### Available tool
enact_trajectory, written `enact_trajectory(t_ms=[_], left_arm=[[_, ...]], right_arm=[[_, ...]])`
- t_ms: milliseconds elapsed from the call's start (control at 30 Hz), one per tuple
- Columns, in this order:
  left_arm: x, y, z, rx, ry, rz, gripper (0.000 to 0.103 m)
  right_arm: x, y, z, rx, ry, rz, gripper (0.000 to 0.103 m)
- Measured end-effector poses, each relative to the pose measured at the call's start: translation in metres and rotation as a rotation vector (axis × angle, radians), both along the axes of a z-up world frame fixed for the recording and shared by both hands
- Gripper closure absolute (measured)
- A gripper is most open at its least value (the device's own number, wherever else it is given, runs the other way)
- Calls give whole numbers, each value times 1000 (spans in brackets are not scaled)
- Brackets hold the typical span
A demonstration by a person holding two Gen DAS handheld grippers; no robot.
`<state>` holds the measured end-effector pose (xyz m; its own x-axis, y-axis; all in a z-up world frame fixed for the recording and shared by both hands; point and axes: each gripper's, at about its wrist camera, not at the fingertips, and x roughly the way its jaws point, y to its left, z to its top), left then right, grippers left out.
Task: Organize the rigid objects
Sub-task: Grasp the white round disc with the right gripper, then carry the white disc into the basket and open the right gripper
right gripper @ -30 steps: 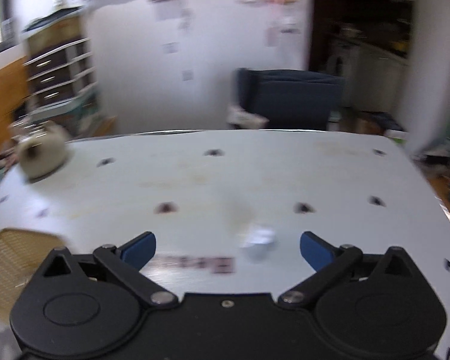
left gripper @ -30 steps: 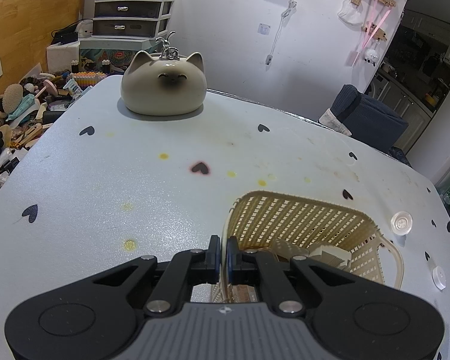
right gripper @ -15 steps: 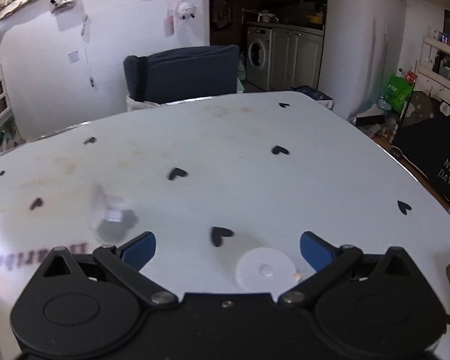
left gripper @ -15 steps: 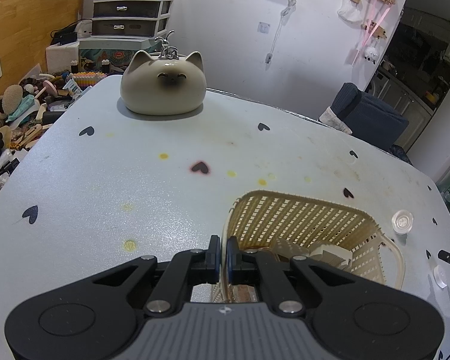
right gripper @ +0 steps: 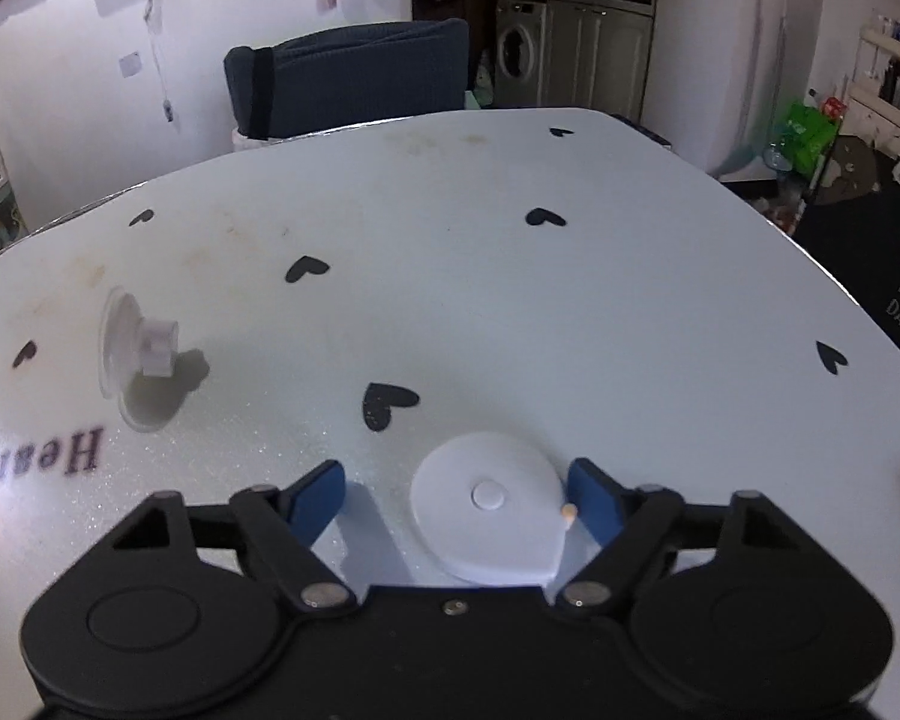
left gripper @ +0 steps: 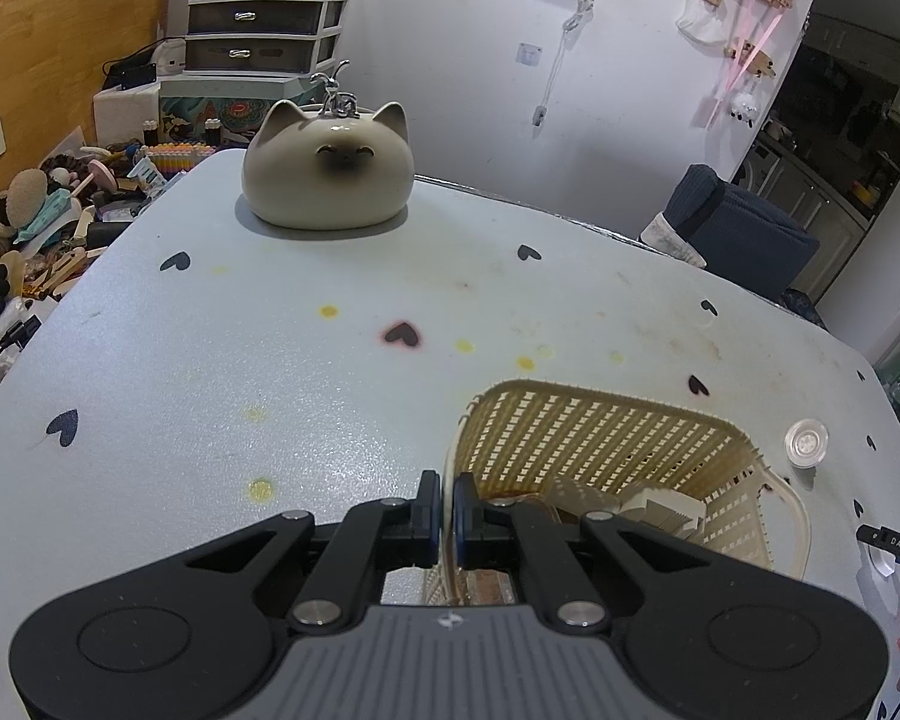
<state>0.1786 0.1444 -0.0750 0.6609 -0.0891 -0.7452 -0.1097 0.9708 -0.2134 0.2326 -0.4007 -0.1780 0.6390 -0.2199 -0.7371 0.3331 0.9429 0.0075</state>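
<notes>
On white heart-print table (right gripper: 510,312) | my right gripper (right gripper: 456,495) has dropped over flat round white plastic disc (right gripper: 486,504), jaws closing, not yet pinching | left gripper (left gripper: 444,510) clamps cream woven plastic basket (left gripper: 600,450) rim | pickup imminent.

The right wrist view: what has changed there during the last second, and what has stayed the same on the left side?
The right gripper swung across the table and came down over the white round disc, which now lies between its blue fingers; they are closing but not yet gripping it. The left gripper stayed shut on the basket rim, and the cat-shaped pot did not move.
</notes>
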Motion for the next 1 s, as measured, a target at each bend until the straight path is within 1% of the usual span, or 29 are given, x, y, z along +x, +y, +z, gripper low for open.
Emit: enact_trajectory(t_ms=[100,167,233,700,833,1000], left_arm=[[0,-1,0,4,1,0,99],[0,-1,-1,4,2,0,99],[0,-1,-1,4,2,0,99],[0,-1,-1,5,2,0,99],[0,-1,-1,6,2,-1,99],[0,-1,-1,6,2,0,99]], right_arm=[[-2,0,1,-3,-1,-14,32],[-4,-1,2,-7,-4,-19,42],[-6,-1,3,-8,-11,-23,47],[-13,10,7,-13,6,-18,47],[-15,23,14,-13,-7,17,47],[-15,47,30,29,-47,77,47]])
